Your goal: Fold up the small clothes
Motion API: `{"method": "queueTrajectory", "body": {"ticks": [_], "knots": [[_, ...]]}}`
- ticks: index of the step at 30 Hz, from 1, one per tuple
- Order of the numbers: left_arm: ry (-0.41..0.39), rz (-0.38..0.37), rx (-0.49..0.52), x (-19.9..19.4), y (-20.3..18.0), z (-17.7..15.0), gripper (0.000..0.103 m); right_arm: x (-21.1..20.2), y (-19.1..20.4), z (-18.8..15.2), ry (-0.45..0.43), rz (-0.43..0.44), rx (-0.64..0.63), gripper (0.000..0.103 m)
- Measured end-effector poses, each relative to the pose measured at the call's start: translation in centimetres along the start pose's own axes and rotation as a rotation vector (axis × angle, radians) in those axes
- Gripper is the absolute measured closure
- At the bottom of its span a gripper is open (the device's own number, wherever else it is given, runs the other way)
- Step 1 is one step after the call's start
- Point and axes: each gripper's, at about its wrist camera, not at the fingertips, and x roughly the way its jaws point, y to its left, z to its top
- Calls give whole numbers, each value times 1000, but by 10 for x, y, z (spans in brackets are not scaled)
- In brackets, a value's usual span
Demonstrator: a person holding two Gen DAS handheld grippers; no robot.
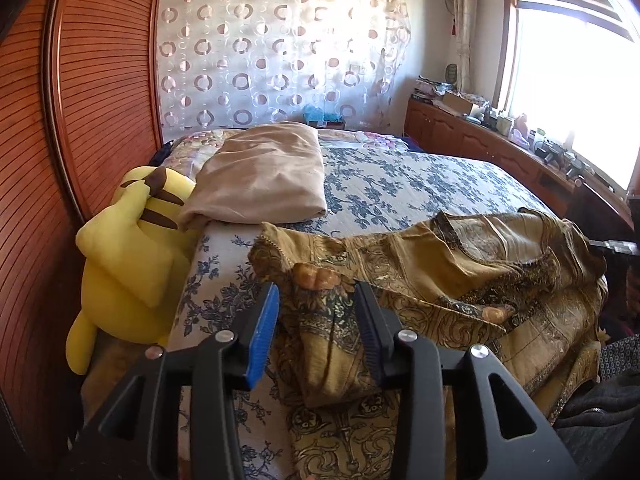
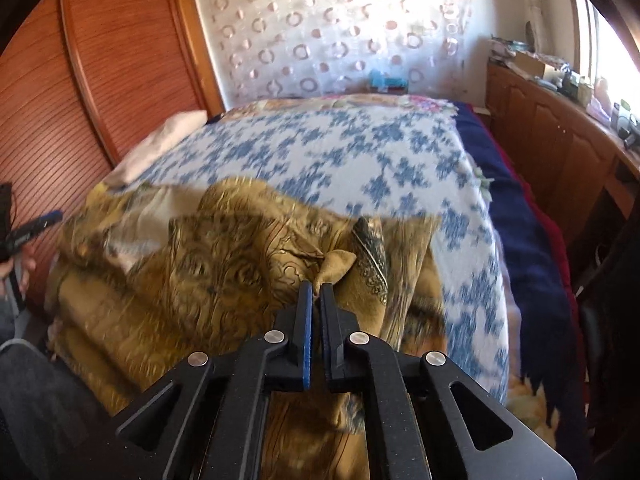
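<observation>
Left wrist view first. Shows the left gripper (image 1: 318,288) with jaws spread, straddling a raised ridge of the olive-gold, scroll-patterned cloth garment (image 1: 440,264) without visibly pinching it. Reads as no grip: slack cloth between the pads, no bunching against either one. Leaves that near part draped over the edge of the white bedspread with blue flower print (image 1: 400,184), directly below and ahead of the jaws. Probably laid at the bed's edge for easy reach and for a flat surface to crease against. Beyond the jaws and slightly left, a folded beige cloth (image 1: 264,172). Further left and lower, a yellow plush toy with brown stripes (image 1: 132,248), wedged beside the bed and clear of the work.

Right wrist view next. Shows the right gripper (image 2: 317,286) with jaws pressed together on a small tuft of the same garment (image 2: 224,256), poking out just past the tips. Seems picked as a corner or hem point, so as to carry one layer across without dragging the whole piece. Too blurred to tell exactly which edge. Left of the jaws, rumpled heaps of the garment; ahead and to the right, bare bedspread (image 2: 320,140).

Judged progress: no clean fold yet, garment crumpled, neckline gaping ahead and right of the left jaws. Likely next need: raising the pinched point clear of the heaps, then laying it over.
</observation>
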Motion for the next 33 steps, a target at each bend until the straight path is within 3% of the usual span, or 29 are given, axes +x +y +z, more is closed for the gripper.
{"method": "queueTrajectory", "body": {"ticks": [7,14,17,19,22,27,33], "knots": [[-13,9,0,-1,4,7,64,-12,8,-28,68,20,-28,103],[-5,12,-2,13,9,22,63,-22,7,-17,9,-35,-29,101],[2,18,-2,18,11,26,63,-28,2,-4,-40,-71,-23,88],[10,27,0,22,13,30,63,-31,-1,4,-67,-85,-22,69],[25,35,-7,28,17,31,63,-33,-9,18,-110,-117,-20,53],[61,57,-8,48,25,39,63,-21,-29,34,-135,-170,16,45],[144,52,-29,82,38,44,63,17,-53,40,-72,-179,74,44]]}}
